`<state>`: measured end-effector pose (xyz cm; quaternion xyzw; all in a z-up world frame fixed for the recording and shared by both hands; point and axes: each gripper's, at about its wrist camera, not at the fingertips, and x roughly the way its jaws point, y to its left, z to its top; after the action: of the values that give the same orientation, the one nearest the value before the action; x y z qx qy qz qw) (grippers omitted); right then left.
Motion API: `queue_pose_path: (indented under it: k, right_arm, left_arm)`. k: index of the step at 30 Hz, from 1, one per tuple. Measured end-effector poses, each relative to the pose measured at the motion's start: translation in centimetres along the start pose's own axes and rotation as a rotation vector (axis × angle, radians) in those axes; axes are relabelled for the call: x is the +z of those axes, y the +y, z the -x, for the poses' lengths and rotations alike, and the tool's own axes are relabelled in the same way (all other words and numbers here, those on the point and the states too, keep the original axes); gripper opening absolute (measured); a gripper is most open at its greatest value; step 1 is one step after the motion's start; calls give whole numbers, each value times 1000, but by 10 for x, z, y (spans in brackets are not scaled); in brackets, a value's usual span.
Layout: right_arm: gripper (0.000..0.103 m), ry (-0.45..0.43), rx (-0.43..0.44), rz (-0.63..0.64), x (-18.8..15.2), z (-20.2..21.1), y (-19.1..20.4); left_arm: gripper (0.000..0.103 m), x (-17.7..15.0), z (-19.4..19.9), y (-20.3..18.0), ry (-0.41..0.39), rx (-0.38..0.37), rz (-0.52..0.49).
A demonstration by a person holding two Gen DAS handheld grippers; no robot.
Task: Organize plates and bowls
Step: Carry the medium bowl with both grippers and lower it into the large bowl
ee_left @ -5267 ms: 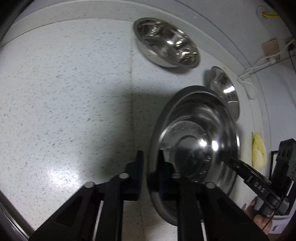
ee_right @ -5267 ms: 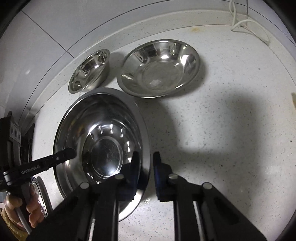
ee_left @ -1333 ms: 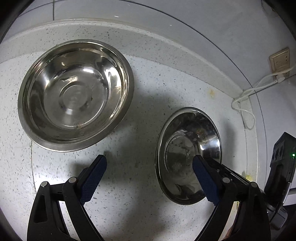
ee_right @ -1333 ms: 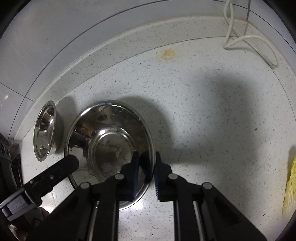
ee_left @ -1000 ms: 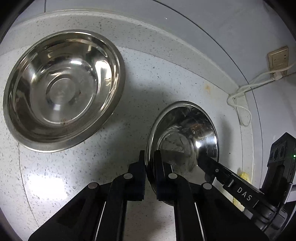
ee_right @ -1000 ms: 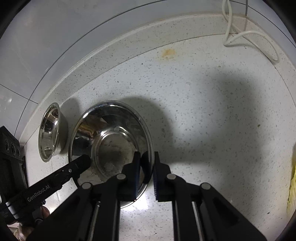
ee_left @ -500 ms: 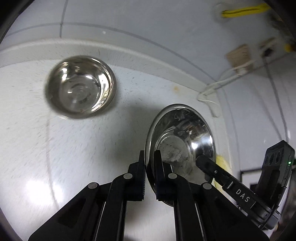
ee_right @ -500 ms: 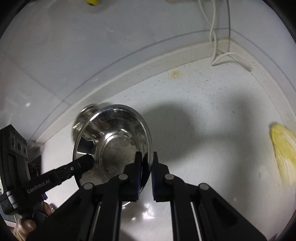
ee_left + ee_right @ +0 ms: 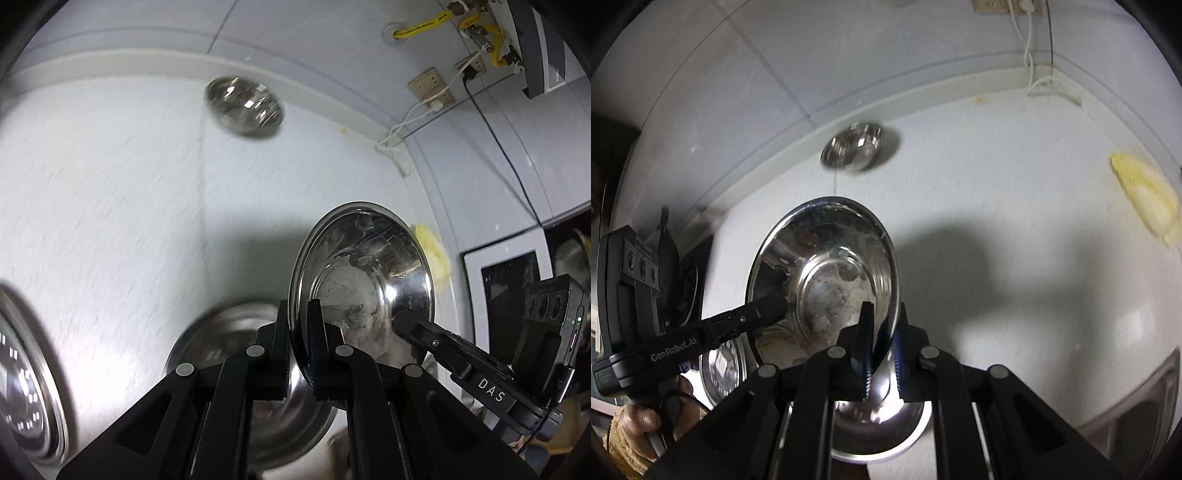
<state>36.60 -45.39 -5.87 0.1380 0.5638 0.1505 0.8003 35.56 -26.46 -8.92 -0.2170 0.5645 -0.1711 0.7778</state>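
Observation:
A medium steel bowl (image 9: 365,273) with a scuffed bottom hangs in the air between both grippers. My left gripper (image 9: 298,332) is shut on its left rim. My right gripper (image 9: 882,350) is shut on its right rim, and the bowl (image 9: 827,273) shows in the right wrist view too. Below it sits a larger steel bowl (image 9: 225,354), also seen under the right gripper (image 9: 886,435). A small steel bowl (image 9: 243,107) stands far back by the wall, also in the right wrist view (image 9: 855,149).
A big steel bowl (image 9: 26,373) sits at the left edge of the speckled white counter (image 9: 110,206). A yellow cloth (image 9: 1145,195) lies at the right. A white cable (image 9: 399,133) and wall sockets (image 9: 430,86) are at the back corner.
Both grippers have lifted the medium bowl off the counter and carried it back toward me, over the larger bowl. The small bowl now lies farther away.

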Motion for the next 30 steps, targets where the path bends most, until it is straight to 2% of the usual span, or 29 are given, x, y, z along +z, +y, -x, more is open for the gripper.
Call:
queue_pose_path:
  k: [8,11,20,30]
  right_arm:
    - [9,117,-3,-19,-51,-36,3]
    - [9,148,-9,-24,-63,-49,1]
    - [9,191,-16,-10,-74,-69,-7]
    - [9,220,-11,-24,-79,-78,-14]
  left_arm:
    - [6,-56,-11,42,81,78,22]
    - [6,-67,-20,51,98,98,28]
    - [8,-75,-36,56,119,135,47]
    - [7,-73,-36,62,116,134,54]
